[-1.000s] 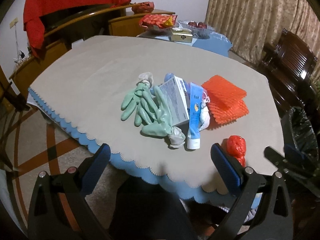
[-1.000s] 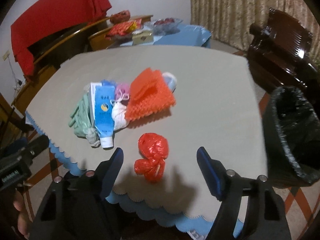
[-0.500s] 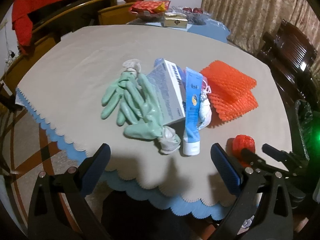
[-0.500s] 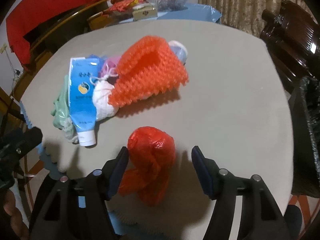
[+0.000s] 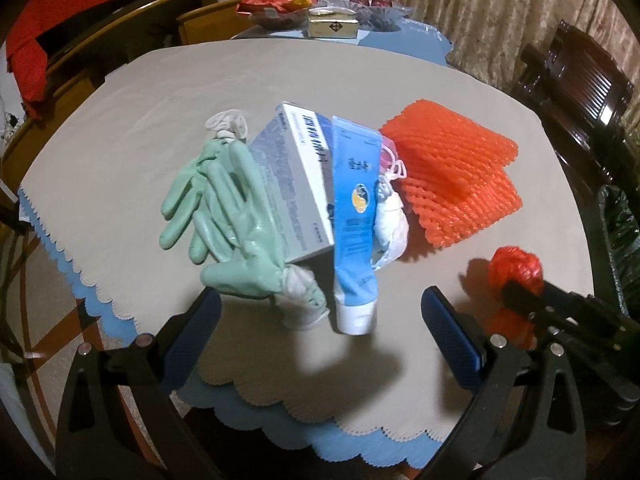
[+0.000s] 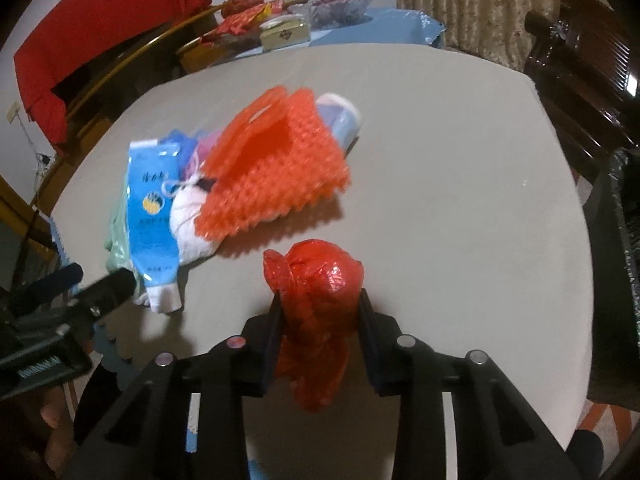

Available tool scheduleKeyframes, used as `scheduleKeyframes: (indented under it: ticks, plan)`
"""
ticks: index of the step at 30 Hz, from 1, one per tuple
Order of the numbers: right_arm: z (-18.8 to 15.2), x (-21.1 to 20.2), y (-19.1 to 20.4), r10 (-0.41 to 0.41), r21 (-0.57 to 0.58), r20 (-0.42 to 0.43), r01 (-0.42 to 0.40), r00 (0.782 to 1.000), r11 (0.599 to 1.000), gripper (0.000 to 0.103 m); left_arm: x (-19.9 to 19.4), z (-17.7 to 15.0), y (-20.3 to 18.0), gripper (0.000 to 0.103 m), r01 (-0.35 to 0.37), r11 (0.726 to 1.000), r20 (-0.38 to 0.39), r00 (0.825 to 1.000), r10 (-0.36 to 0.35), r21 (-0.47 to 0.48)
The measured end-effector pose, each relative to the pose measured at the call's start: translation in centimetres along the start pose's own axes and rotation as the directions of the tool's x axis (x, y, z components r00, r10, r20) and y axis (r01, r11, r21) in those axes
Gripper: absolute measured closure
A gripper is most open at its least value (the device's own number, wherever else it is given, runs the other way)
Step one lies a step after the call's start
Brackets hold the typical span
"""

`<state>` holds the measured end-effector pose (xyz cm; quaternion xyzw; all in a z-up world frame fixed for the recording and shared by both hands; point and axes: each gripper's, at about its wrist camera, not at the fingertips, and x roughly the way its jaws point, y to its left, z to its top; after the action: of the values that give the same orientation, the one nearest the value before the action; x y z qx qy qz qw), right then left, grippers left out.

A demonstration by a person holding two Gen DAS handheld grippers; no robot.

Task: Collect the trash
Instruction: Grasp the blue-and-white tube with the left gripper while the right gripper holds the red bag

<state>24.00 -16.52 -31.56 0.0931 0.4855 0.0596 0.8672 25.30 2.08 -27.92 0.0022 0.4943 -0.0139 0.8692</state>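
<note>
A knotted red plastic bag [image 6: 320,292] sits at the table's near edge, and my right gripper [image 6: 320,312] is shut on it; the bag also shows in the left wrist view [image 5: 516,268]. My left gripper [image 5: 320,316] is open and empty, hovering over the near edge before a pile of trash: green rubber gloves [image 5: 224,216], a grey-white box [image 5: 292,180], a blue tube [image 5: 354,216], white crumpled bags [image 5: 390,224] and orange foam netting [image 5: 452,184]. The tube [image 6: 150,216] and netting [image 6: 272,172] also show in the right wrist view.
The beige tablecloth [image 5: 160,92] has a scalloped blue edge [image 5: 280,436]. A black-lined bin [image 6: 616,264] stands right of the table. A dark wooden chair [image 5: 576,80] is at the right. A side table with snacks [image 5: 320,16] is behind.
My right gripper moved forward around the red bag and shut on it. My left gripper moved closer to the pile and stayed open.
</note>
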Motion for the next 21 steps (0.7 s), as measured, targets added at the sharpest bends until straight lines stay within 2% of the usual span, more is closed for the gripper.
scheduleKeyframes:
  ticks: [5, 7, 8, 9, 16, 21]
  plan:
    - [0.3, -0.3, -0.7, 0.000, 0.012, 0.017, 0.000, 1.000, 1.000, 0.069, 1.1, 0.6, -1.1, 0.007, -0.012, 1.000, -0.018, 1.000, 0.012, 0.008]
    - [0.3, -0.3, -0.7, 0.003, 0.014, 0.023, -0.003, 1.000, 1.000, 0.069, 1.4, 0.8, -1.3, 0.016, -0.011, 1.000, -0.026, 1.000, 0.011, 0.008]
    - [0.3, -0.3, -0.9, 0.003, 0.013, 0.024, -0.003, 1.000, 1.000, 0.069, 1.7, 0.9, -1.4, 0.027, -0.011, 1.000, -0.037, 0.999, 0.011, 0.009]
    - [0.2, -0.4, -0.9, 0.003, 0.013, 0.026, -0.004, 1.000, 1.000, 0.069, 2.0, 0.9, -1.5, 0.033, -0.007, 1.000, -0.048, 0.999, 0.007, 0.008]
    - [0.1, -0.3, -0.9, 0.011, 0.011, 0.025, -0.012, 1.000, 1.000, 0.069, 3.3, 1.1, -2.1, 0.034, -0.012, 1.000, -0.069, 0.998, 0.014, 0.023]
    - [0.2, -0.4, -0.8, 0.008, 0.010, 0.029, -0.009, 1.000, 1.000, 0.069, 3.1, 1.3, -2.1, 0.057, -0.011, 0.999, -0.066, 0.998, 0.013, 0.032]
